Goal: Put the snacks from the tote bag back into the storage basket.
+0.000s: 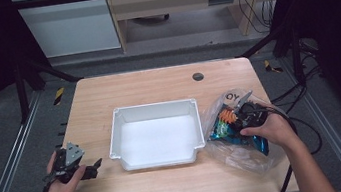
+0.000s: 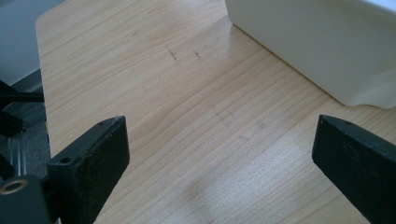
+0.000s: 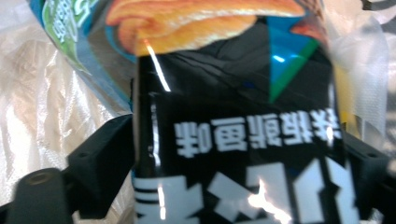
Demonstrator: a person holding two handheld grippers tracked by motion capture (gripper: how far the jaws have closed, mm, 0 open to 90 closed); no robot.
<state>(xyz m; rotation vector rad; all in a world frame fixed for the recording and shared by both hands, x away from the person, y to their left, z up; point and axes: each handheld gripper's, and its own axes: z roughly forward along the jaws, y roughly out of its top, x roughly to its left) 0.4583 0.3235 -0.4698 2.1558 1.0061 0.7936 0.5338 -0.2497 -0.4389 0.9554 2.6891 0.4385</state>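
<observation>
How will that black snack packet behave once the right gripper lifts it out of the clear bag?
The snack packet looks glossy, so probably slippery between the pads. It is creased film, likely floppy and light. The loose clear plastic bag around it may cling and drag along.

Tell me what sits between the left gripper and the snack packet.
The white tray sits between the left gripper and the snack packet, with bare tabletop on either side, as the high view shows.
</observation>
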